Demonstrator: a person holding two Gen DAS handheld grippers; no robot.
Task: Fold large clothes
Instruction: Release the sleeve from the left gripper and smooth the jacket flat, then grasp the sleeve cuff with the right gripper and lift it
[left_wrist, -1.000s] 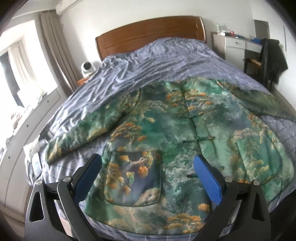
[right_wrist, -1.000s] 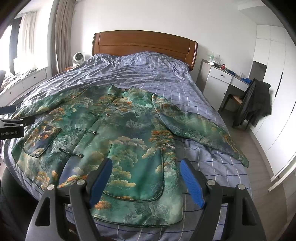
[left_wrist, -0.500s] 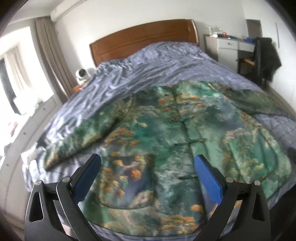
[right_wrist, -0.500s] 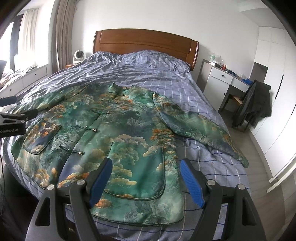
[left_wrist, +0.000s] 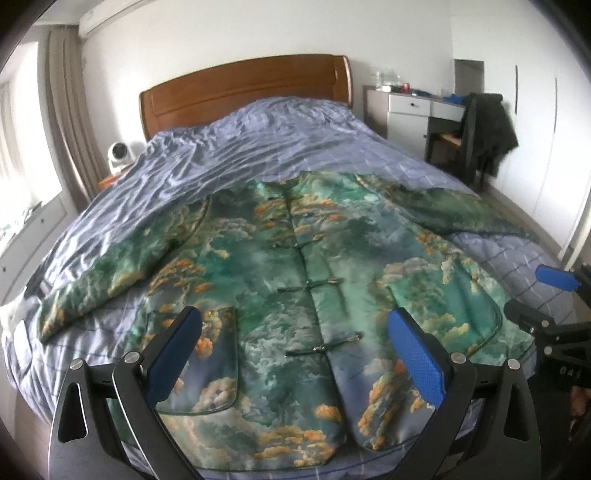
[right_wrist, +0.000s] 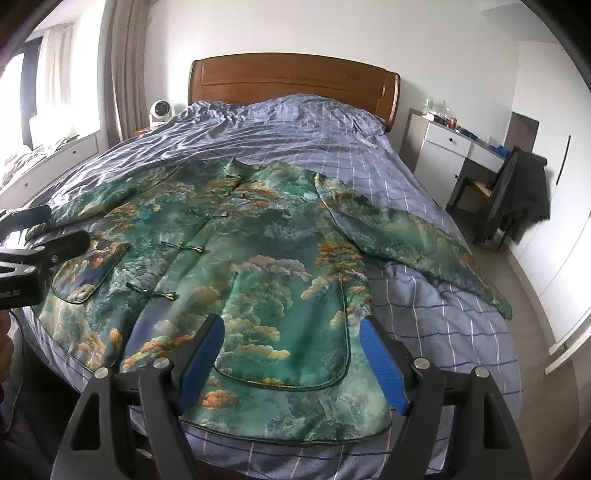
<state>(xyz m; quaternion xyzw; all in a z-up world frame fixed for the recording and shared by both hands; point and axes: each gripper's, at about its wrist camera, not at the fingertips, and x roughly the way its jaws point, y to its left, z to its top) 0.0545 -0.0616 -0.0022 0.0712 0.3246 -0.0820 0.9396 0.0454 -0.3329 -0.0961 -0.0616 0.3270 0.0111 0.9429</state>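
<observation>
A green jacket (left_wrist: 295, 280) printed with orange trees and pale clouds lies spread flat, front up, across the lower centre of both frames on a bed (left_wrist: 258, 147) covered by a blue checked quilt. Its sleeves reach out to the left and right edges, and knotted frog fastenings run down its middle.

The left gripper (left_wrist: 295, 354) hovers above the hem, jaws spread wide with nothing between them. The right gripper (right_wrist: 291, 358) hovers over the pocket at lower centre, jaws likewise spread and empty.

White lettering on the left gripper's body, at the left edge of the right wrist view, is too small to read.

A wooden headboard (right_wrist: 295, 77) fills the upper centre.
</observation>
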